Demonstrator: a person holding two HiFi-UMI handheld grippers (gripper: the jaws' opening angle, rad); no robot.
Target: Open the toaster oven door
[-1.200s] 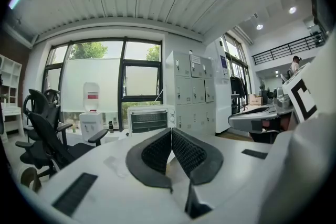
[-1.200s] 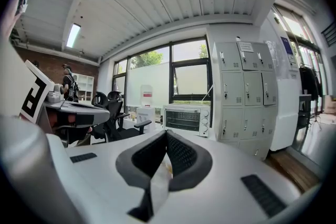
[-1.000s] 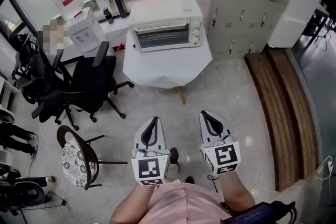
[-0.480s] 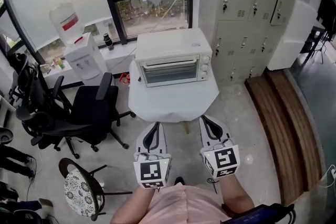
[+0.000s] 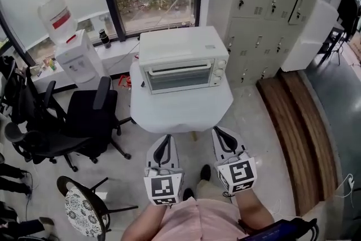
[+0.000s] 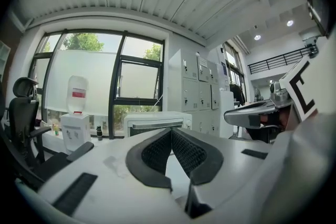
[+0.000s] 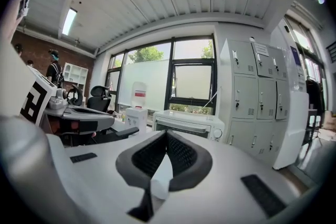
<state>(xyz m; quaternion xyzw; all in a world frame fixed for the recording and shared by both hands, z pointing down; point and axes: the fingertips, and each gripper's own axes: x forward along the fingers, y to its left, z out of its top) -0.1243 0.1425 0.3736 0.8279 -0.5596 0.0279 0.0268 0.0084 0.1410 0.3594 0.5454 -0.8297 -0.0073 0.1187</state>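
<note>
A white toaster oven (image 5: 183, 62) stands on a small white-covered table (image 5: 176, 113) by the window, its glass door closed and the handle along the door's top edge. It also shows ahead in the left gripper view as the oven (image 6: 156, 123) and in the right gripper view as the oven (image 7: 189, 126). My left gripper (image 5: 164, 139) and right gripper (image 5: 220, 134) are held side by side in front of the person's body, short of the table's near edge. Both are shut with nothing between the jaws, as the left gripper (image 6: 170, 131) and right gripper (image 7: 166, 134) show close up.
Black office chairs (image 5: 84, 115) crowd the floor left of the table, with a patterned stool (image 5: 82, 209) nearer. A water dispenser (image 5: 67, 48) stands by the window. Grey lockers (image 5: 265, 8) line the right wall, and a wooden step (image 5: 299, 121) runs along the right.
The person has walked toward the table, so the oven sits nearer and larger in view. Both grippers keep the same shut pose in front of the body.
</note>
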